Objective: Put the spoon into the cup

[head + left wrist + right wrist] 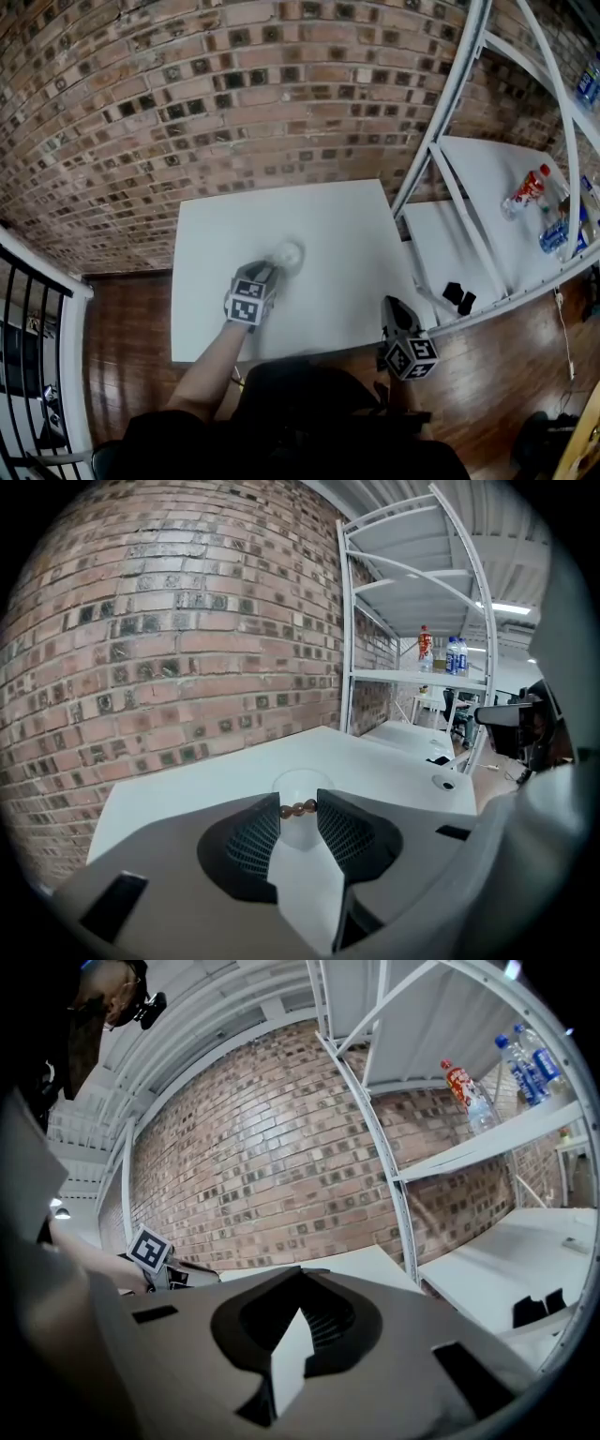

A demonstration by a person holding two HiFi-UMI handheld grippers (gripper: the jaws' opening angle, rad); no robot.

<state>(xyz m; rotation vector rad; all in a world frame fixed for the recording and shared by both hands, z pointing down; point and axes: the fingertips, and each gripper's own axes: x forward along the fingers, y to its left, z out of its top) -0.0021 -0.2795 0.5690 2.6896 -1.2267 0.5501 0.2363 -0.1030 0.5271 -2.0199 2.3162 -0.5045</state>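
Note:
A clear plastic cup (289,253) stands upright on the white table (319,211). My left gripper (272,273) sits just in front of it, pointing at it. In the left gripper view the cup (302,787) is right behind the jaw tips. A brown beaded spoon handle (297,808) lies across the gap, and the left gripper (298,810) is shut on it. The spoon's bowl is hidden. My right gripper (390,307) hangs at the table's front right corner. In its own view the right gripper (302,1277) has its tips together with nothing between them.
A white metal shelf unit (441,150) stands to the right of the table, with bottles (530,187) on one shelf and small black items (457,297) lower down. A brick wall runs behind the table. A black railing (28,309) is at the far left.

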